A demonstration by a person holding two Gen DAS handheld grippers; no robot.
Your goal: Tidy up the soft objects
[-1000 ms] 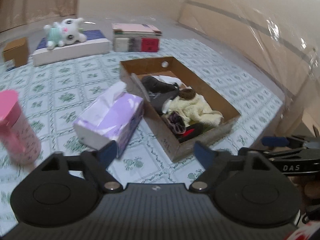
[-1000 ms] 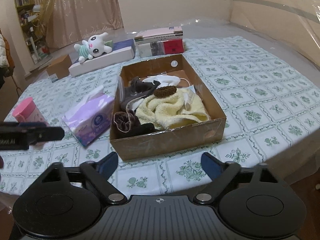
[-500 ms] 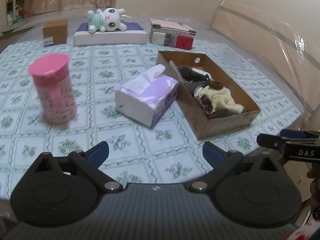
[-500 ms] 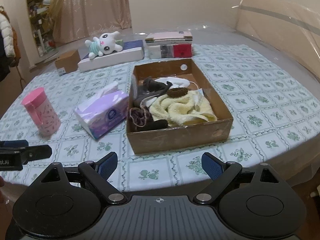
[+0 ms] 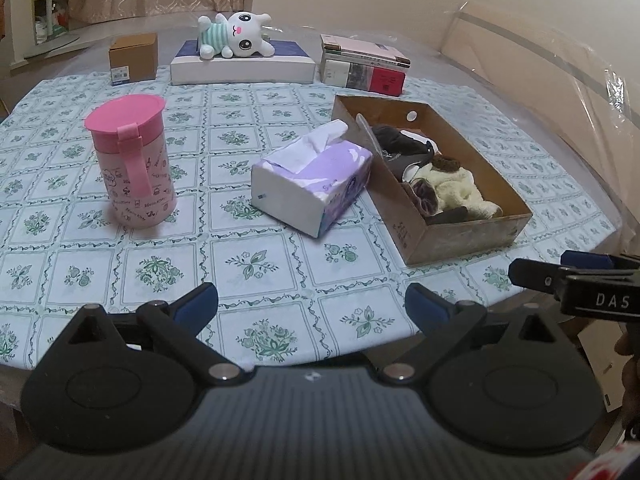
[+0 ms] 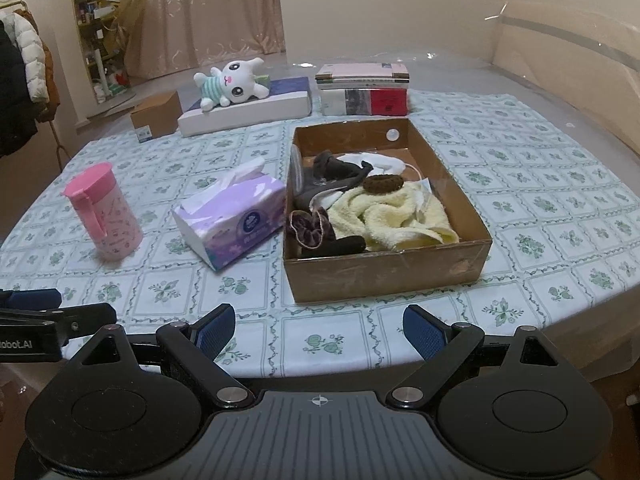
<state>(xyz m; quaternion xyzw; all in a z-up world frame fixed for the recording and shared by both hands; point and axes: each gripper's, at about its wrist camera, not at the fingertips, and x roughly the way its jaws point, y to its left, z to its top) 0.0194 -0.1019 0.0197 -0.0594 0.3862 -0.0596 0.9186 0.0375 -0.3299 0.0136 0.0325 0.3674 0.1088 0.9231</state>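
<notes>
flowered desk (image 5: 256,328) carries cardboard box (image 6: 384,276) of soft clothes (image 6: 384,216), long axis running away from camera, beside tissue pack (image 6: 236,220). left tongs (image 5: 312,304) just widened, empty; right tongs (image 6: 318,326) wide, empty.

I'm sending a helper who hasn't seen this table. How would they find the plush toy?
Look to the table's far edge, at the flat white box left of the stacked books. The plush bunny lies on it: white, in a green-striped shirt, the only stuffed animal.
</notes>
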